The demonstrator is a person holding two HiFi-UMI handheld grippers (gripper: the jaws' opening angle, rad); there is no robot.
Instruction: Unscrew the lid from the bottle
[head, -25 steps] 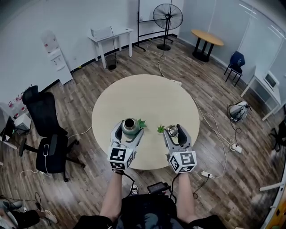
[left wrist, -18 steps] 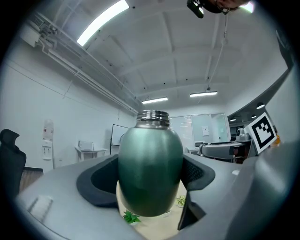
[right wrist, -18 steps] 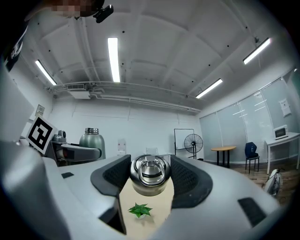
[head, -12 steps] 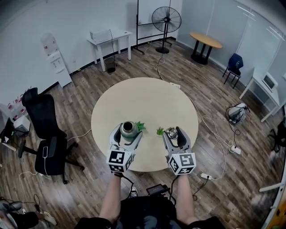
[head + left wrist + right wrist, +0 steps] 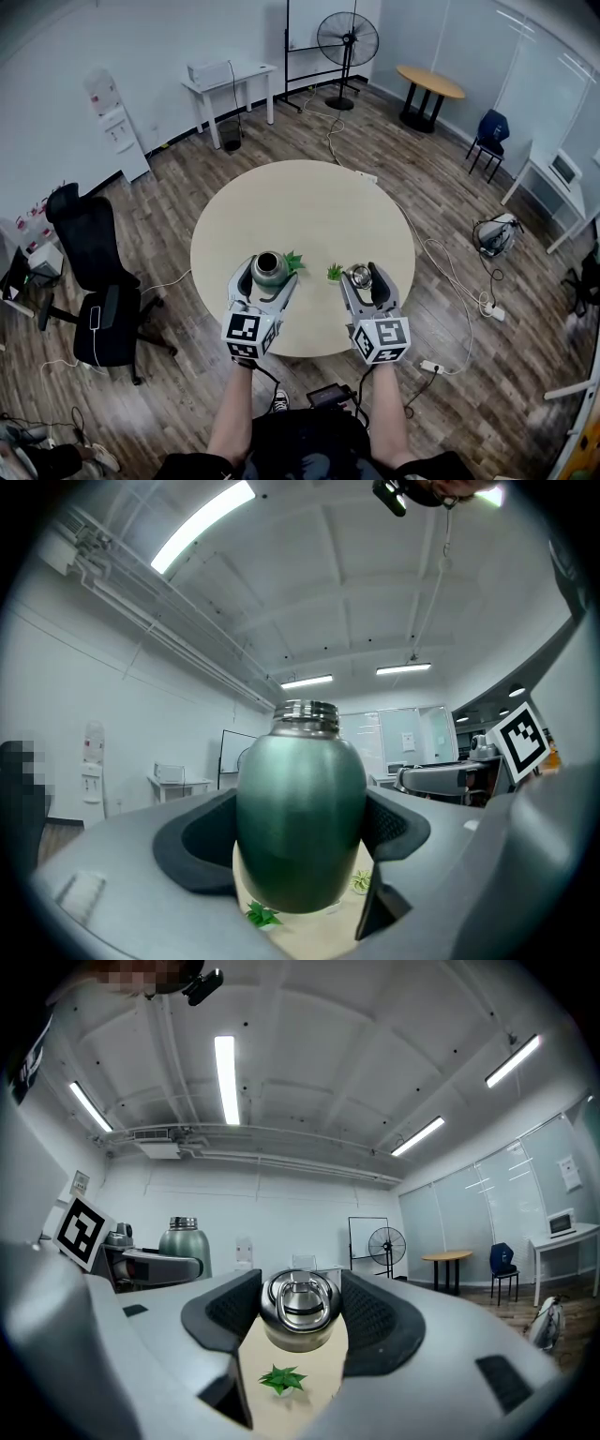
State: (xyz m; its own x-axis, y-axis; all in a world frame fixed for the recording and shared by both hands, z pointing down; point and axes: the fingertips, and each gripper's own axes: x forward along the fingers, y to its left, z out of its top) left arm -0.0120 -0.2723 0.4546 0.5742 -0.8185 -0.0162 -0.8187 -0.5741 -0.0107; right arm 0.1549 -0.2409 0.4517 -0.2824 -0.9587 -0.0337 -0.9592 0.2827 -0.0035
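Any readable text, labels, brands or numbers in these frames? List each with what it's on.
No text is readable in any view.
Green bottle: no label or brand showing.
Lid: bare metal, no print.
Left marker cube and right marker cube: black-and-white square patterns only, no letters.
Sheet on the glass wall: too small to read.
Small wall sign: too small to read.

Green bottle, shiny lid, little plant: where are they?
green bottle (image 5: 300, 827), left gripper view, middle of its body
lid (image 5: 298, 1312), right gripper view, its ringed top
little plant (image 5: 283, 1379), right gripper view, its leaves
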